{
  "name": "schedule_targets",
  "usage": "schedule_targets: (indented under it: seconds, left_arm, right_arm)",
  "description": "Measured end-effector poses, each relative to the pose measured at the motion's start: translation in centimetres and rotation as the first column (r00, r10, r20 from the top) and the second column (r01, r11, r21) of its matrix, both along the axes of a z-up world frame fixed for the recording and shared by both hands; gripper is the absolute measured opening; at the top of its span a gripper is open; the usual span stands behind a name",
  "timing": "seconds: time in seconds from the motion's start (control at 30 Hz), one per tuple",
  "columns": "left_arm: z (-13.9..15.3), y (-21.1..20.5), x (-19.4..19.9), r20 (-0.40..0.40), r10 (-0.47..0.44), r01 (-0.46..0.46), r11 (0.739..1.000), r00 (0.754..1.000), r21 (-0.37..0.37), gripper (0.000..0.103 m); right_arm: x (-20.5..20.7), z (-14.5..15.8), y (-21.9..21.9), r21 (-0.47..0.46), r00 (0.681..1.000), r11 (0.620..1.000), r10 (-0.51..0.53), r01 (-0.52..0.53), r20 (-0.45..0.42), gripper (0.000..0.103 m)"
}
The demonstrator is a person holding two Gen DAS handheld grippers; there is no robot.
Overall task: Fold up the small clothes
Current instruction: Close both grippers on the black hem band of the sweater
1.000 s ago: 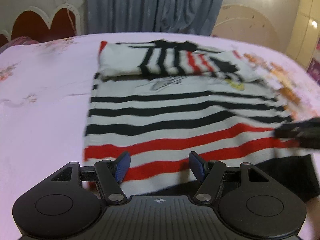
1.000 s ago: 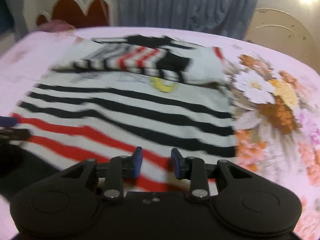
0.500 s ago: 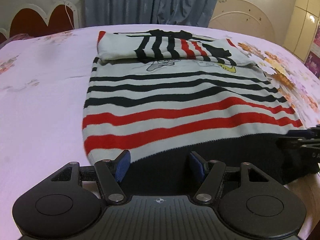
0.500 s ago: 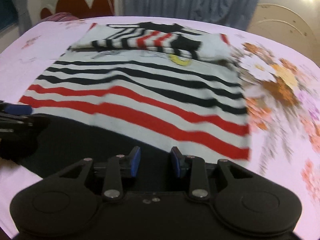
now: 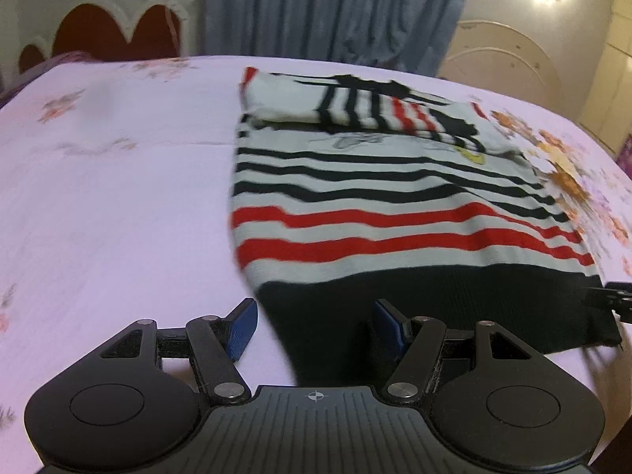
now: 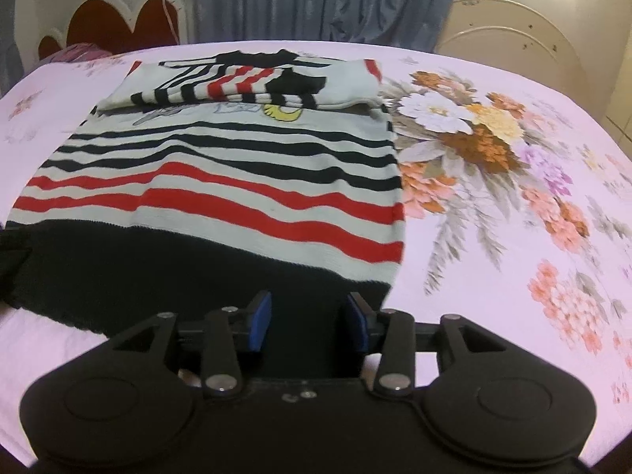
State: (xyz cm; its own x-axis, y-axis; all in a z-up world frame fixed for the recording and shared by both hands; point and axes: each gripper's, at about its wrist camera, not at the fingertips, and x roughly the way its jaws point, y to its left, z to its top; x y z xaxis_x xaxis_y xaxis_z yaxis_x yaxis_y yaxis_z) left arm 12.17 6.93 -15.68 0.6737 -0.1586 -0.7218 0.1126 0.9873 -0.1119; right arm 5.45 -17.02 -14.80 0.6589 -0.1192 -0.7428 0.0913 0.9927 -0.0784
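A small knitted sweater (image 5: 395, 213) with black and red stripes and a black hem (image 5: 454, 308) lies flat on the bed. Its sleeves (image 6: 252, 83) are folded across the far end. My left gripper (image 5: 314, 310) stands open over the hem's near left corner, and the garment's left edge runs between its blue pads (image 5: 241, 328) without touching them. My right gripper (image 6: 309, 302) hovers at the hem's near right corner (image 6: 308, 284). Its jaws are opening and the black knit lies in the gap, unpressed. Each view shows the other gripper's tip at its edge (image 5: 616, 304) (image 6: 12, 252).
The pink bedsheet (image 5: 118, 205) spreads wide to the left of the sweater. A flower print (image 6: 474, 146) covers the sheet to the right. A red headboard (image 5: 110, 31), a blue curtain (image 5: 335, 12) and pale cabinet doors (image 6: 513, 31) stand beyond the bed.
Both grippers drew back from the red stripes to the black hem. The left one also slid to the hem's left corner. The right jaws spread wider.
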Motion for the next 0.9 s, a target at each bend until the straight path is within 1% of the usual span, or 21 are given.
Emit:
schedule_targets:
  seconds: [0.13, 0.3, 0.5, 0.57, 0.6, 0.63, 0.67, 0.7, 0.73, 0.77, 0.8, 0.83, 0.87, 0.9]
  left_arm:
    - [-0.5, 2.1, -0.6, -0.043, 0.043, -0.046, 0.997, 0.998, -0.066, 0.064]
    - [-1.2, 2.6, -0.6, -0.068, 0.047, -0.055, 0.990, 0.997, -0.130, 0.064]
    - [-2.0, 1.5, 0.6, -0.125, -0.032, 0.003, 0.974, 0.992, -0.227, 0.064]
    - [-2.1, 1.4, 1.0, -0.133, -0.035, 0.000, 0.967, 0.990, -0.256, 0.064]
    - [-2.1, 1.3, 1.2, -0.136, -0.036, -0.001, 0.965, 0.990, -0.262, 0.060]
    - [-2.1, 1.3, 1.3, -0.137, -0.038, 0.001, 0.966, 0.990, -0.260, 0.053]
    - [-2.2, 1.1, 1.4, -0.140, -0.046, 0.009, 0.968, 0.989, -0.253, 0.036]
    - [-2.3, 1.1, 1.6, -0.142, -0.050, 0.014, 0.969, 0.989, -0.248, 0.027]
    - [-2.3, 1.1, 1.8, -0.142, -0.053, 0.016, 0.968, 0.988, -0.250, 0.024]
    - [-2.3, 1.2, 1.9, -0.142, -0.056, 0.019, 0.968, 0.988, -0.251, 0.019]
    - [-2.3, 1.3, 2.0, -0.141, -0.061, 0.024, 0.967, 0.988, -0.252, 0.014]
    - [-2.2, 1.1, 2.1, -0.136, -0.072, 0.036, 0.967, 0.988, -0.251, 0.012]
    - [-2.0, 1.1, 2.1, -0.127, -0.080, 0.046, 0.967, 0.989, -0.250, 0.010]
    - [-1.8, 1.0, 2.1, -0.116, -0.089, 0.058, 0.967, 0.989, -0.247, 0.010]
  right_arm:
    - [-0.7, 0.0, -0.8, 0.017, 0.999, 0.999, -0.037, 0.037, 0.002, 0.050]
    - [-0.8, -0.5, -1.5, 0.074, 0.998, 0.995, -0.062, 0.064, -0.022, 0.050]
    - [-0.5, -1.0, -1.6, 0.113, 0.996, 0.990, -0.077, 0.082, -0.043, 0.048]
    - [-0.4, -1.3, -1.6, 0.123, 0.996, 0.989, -0.078, 0.084, -0.050, 0.047]
    - [-0.3, -1.4, -1.7, 0.130, 0.996, 0.988, -0.078, 0.084, -0.053, 0.047]
    - [-0.2, -1.4, -1.8, 0.137, 0.995, 0.987, -0.080, 0.087, -0.056, 0.046]
    - [-0.1, -1.4, -1.9, 0.149, 0.995, 0.985, -0.083, 0.091, -0.057, 0.040]
    - [0.0, -1.4, -2.0, 0.161, 0.994, 0.982, -0.091, 0.099, -0.060, 0.037]
    - [0.0, -1.3, -2.0, 0.170, 0.994, 0.980, -0.091, 0.101, -0.062, 0.029]
    - [0.1, -1.3, -2.0, 0.177, 0.994, 0.979, -0.091, 0.101, -0.065, 0.024]
    - [0.2, -1.3, -2.0, 0.184, 0.994, 0.978, -0.089, 0.100, -0.070, 0.022]
    - [0.3, -1.3, -2.0, 0.185, 0.994, 0.978, -0.083, 0.096, -0.074, 0.020]
    - [0.3, -1.2, -1.9, 0.184, 0.994, 0.979, -0.076, 0.089, -0.076, 0.013]
    - [0.4, -1.1, -1.9, 0.190, 0.995, 0.978, -0.070, 0.083, -0.076, 0.011]
